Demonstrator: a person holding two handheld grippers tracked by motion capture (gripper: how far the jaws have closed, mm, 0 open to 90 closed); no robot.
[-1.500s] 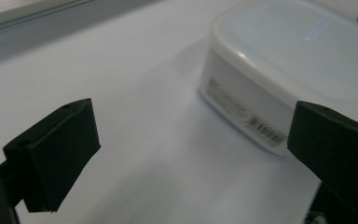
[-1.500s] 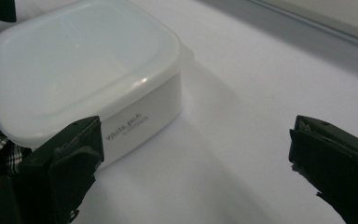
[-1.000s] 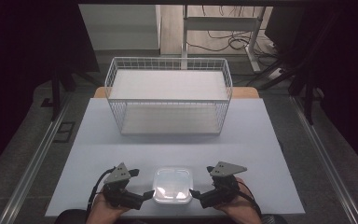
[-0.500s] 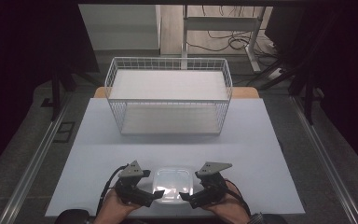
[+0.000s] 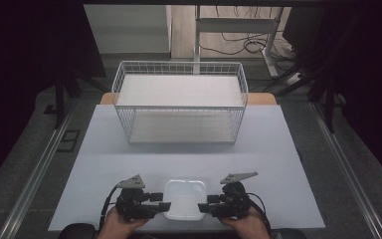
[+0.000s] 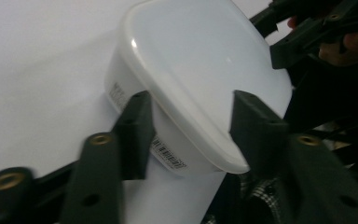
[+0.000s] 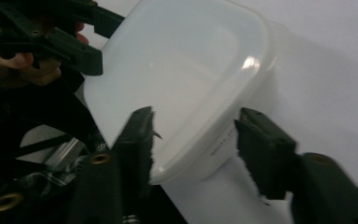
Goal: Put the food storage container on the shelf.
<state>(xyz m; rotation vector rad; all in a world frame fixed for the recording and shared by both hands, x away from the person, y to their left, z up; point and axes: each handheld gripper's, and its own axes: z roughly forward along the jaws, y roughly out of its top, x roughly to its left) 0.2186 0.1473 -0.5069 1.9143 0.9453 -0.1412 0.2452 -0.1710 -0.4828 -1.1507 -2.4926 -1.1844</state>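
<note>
A white plastic container (image 5: 185, 199) with a fitted lid sits at the table's front edge between my two grippers. My left gripper (image 5: 162, 203) is at its left side, open. In the left gripper view the container (image 6: 196, 79) pokes a corner between the jaws of that gripper (image 6: 191, 126), one jaw by the labelled side wall and one over the lid's rim. My right gripper (image 5: 204, 204) mirrors it on the right side, open. Its own view shows the gripper (image 7: 193, 140) straddling the container's (image 7: 177, 79) near corner, with the other gripper held by a hand beyond.
A white wire basket (image 5: 179, 107) stands at the back middle of the pale table (image 5: 288, 164). Bare tabletop lies between the basket and the container. The front table edge runs just under the person's hands.
Both grippers moved inward against the container half a second ago, then drew slightly apart again. The container has stayed in place.
</note>
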